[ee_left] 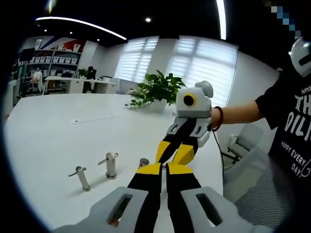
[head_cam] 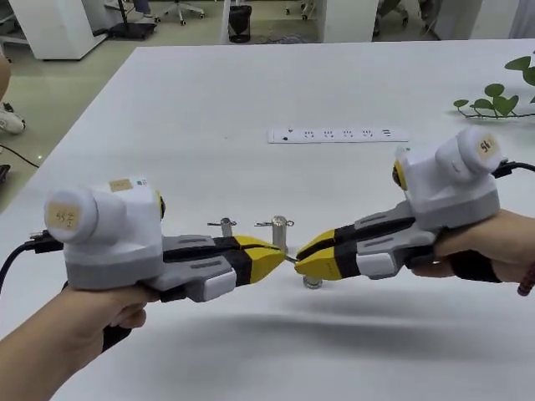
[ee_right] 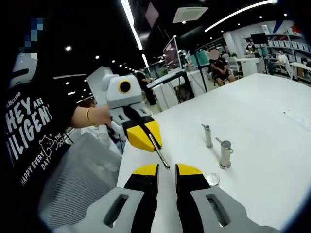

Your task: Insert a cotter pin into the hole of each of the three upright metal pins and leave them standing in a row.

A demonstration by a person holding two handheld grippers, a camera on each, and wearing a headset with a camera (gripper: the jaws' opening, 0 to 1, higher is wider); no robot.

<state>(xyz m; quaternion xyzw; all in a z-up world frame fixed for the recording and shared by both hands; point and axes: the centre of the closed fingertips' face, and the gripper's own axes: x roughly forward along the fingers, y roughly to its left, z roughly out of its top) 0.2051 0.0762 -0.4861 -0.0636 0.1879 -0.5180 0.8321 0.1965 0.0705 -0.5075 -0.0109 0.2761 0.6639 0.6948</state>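
Observation:
Three metal pins stand on the white table (head_cam: pixel 209 109). The far pin (head_cam: pixel 226 225) and the middle pin (head_cam: pixel 280 230) each carry a cotter pin through the top. The third pin (head_cam: pixel 313 282) stands under the right gripper, partly hidden. My left gripper (head_cam: pixel 280 256) is shut on a thin cotter pin (ee_right: pixel 158 151), which points at the right gripper (head_cam: pixel 299 256). The right gripper's jaws stand apart, and the cotter pin's tip reaches their fingertips. The same pins appear as the far pin (ee_left: pixel 82 177), middle pin (ee_left: pixel 111 165) and third pin (ee_left: pixel 144 162).
A white power strip (head_cam: pixel 338 134) lies further back on the table. A green plant (head_cam: pixel 501 96) trails at the right edge. The table's left edge runs along the floor side. A grey chair (ee_left: pixel 252 189) stands near the person.

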